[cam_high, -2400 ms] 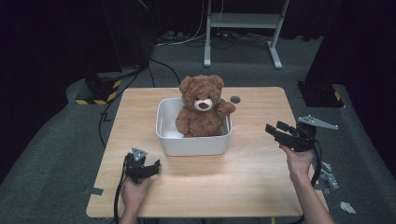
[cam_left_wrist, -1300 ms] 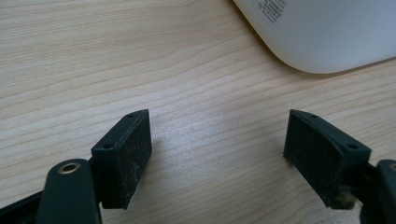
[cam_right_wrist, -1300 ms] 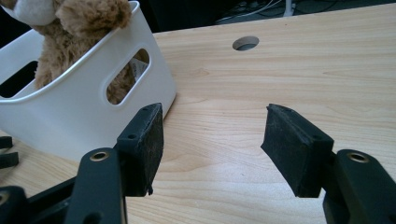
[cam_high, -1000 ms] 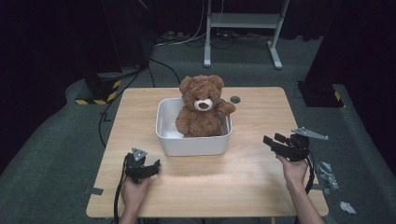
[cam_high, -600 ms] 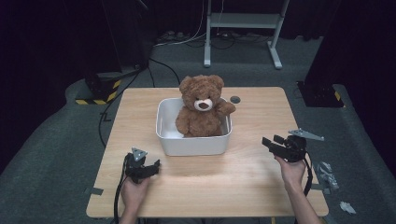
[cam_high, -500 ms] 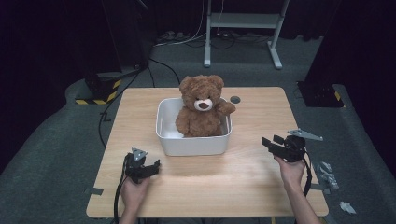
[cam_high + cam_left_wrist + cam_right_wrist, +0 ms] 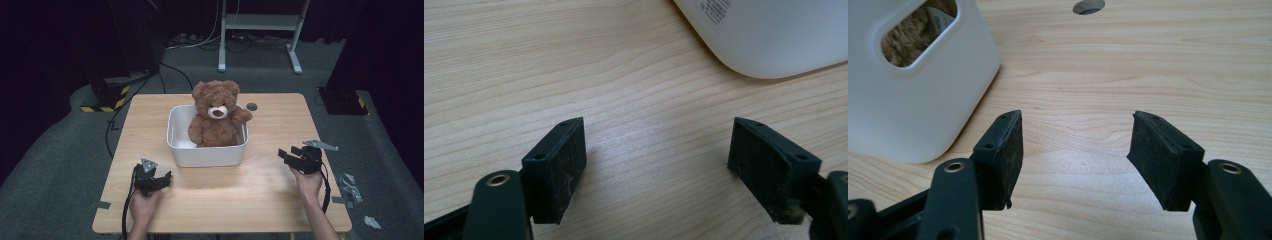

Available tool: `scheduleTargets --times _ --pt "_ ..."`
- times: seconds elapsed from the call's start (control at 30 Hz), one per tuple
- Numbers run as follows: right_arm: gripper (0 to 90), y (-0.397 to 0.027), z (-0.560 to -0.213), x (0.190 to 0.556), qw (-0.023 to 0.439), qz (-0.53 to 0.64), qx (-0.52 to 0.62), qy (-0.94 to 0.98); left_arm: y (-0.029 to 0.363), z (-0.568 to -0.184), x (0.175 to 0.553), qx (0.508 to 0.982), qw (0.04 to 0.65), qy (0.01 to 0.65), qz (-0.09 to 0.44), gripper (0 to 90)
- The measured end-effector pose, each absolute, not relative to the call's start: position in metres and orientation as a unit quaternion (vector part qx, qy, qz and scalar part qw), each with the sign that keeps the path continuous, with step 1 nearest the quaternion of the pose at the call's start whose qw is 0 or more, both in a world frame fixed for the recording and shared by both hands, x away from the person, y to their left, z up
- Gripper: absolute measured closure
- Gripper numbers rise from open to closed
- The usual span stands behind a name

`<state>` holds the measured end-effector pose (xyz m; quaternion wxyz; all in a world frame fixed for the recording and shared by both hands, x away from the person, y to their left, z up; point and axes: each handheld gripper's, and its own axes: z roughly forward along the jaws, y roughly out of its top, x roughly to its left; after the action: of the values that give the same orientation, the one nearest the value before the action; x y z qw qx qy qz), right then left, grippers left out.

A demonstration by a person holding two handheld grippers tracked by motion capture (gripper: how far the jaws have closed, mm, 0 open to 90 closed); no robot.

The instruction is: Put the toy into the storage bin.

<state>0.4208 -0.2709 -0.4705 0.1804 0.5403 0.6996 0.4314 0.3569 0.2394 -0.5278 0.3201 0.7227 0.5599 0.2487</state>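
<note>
Tabletop [image 7: 280, 195]: light wood-grain board, rectangular, standing on grey carpeted floor [image 7: 60, 170].
White bin [image 7: 207, 155]: rests directly on the tabletop, at the middle, slightly toward the far edge; rounded corners; cut-out handle slot in its end wall, as the right gripper view shows.
Round grey grommet [image 7: 251, 106]: set into the tabletop just beyond the bin's far right corner.
Near half of the tabletop: bare wood, faint glare in front of the bin.
Floor beside the tabletop, right: small grey items and a scrap.

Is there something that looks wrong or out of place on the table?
Nothing is spilled or damaged. The brown teddy bear sits upright in the white plastic bin, but it is too large, so its head and one arm stick out above the rim.
</note>
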Motion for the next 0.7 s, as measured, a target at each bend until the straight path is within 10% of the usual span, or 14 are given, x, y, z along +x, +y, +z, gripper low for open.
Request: scheduleTargets --times 0.7 --pt "38.2 -0.265 -0.483 0.427 0.19 0.403 0.544 0.711 0.239 -0.528 0.357 0.722 0.32 0.56 0.249 23.0"
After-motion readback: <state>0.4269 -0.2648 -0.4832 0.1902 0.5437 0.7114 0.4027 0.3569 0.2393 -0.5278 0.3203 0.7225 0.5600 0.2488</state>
